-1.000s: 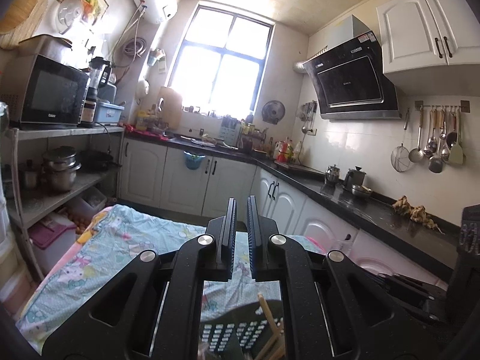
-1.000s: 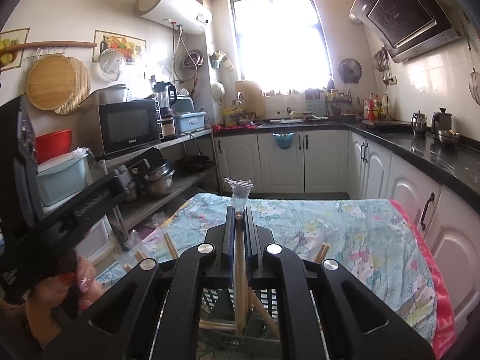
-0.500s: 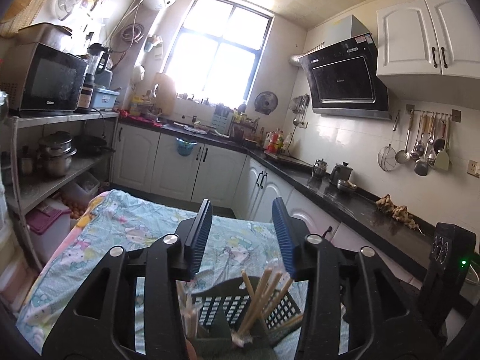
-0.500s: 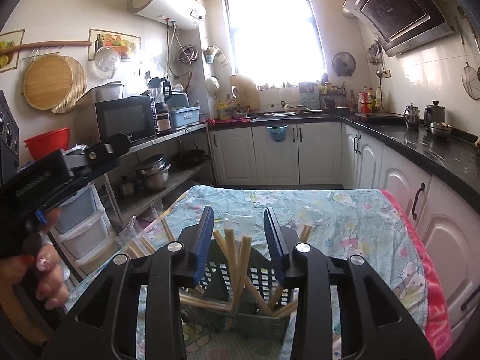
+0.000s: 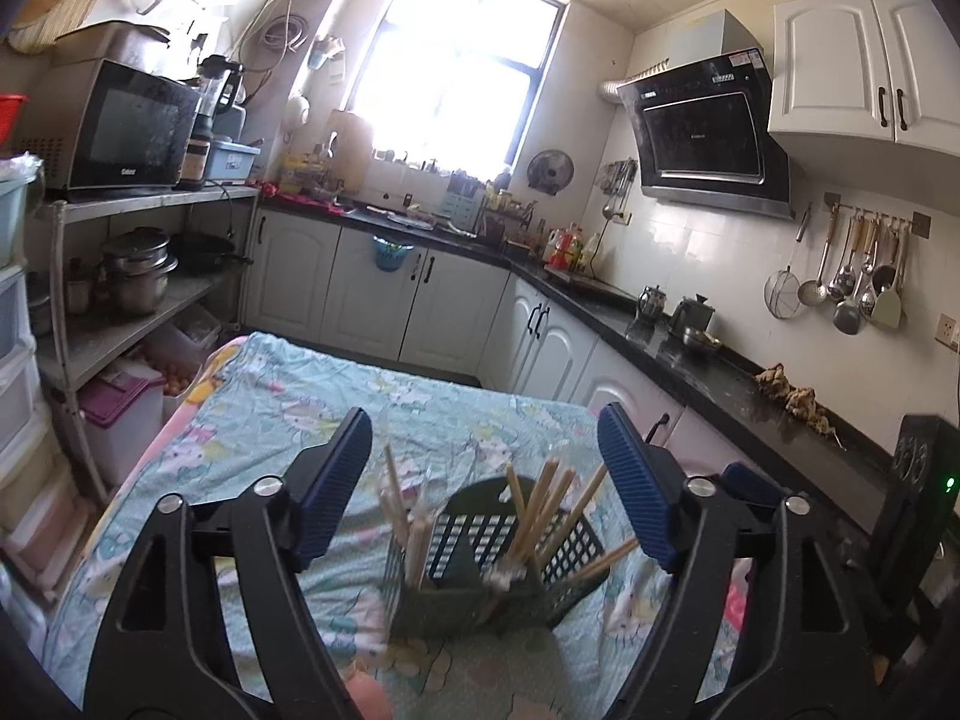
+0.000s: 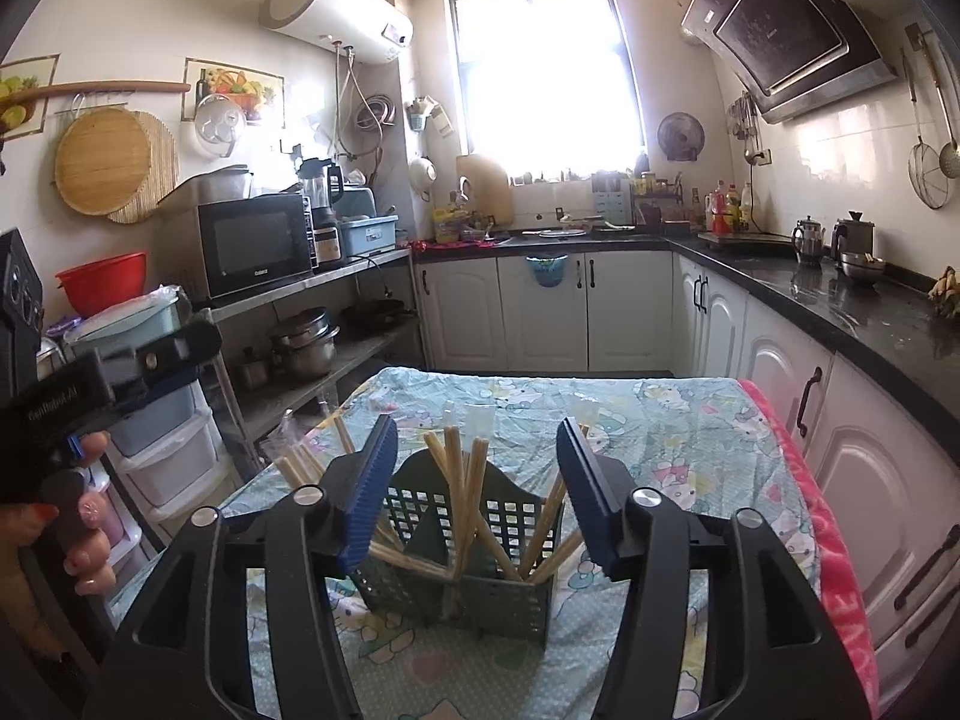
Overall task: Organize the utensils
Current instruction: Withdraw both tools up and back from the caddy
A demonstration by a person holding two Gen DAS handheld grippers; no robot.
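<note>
A dark green slotted utensil basket point(image 6: 462, 570) stands on the cloth-covered table, with several wooden chopsticks point(image 6: 459, 480) leaning in its compartments. My right gripper point(image 6: 478, 492) hovers just in front of it, its jaws opening, with nothing pressed between the pads. In the left wrist view the same basket point(image 5: 480, 564) and chopsticks point(image 5: 540, 510) show between the fingers of my left gripper point(image 5: 483, 480), whose jaws are also opening and hold nothing. More loose chopsticks point(image 6: 300, 468) lie on the table left of the basket.
The table wears a light blue cartoon-print cloth point(image 6: 660, 432) with a pink edge. Clear wrappers point(image 6: 474, 420) lie behind the basket. A hand point(image 6: 78, 540) grips the left tool's handle. A metal shelf with pots point(image 6: 300, 348) stands left, black counters point(image 6: 840, 306) right.
Both grippers went from shut to wide apart and drew back from the basket. The right one let go of a chopstick, which now stands in the basket.
</note>
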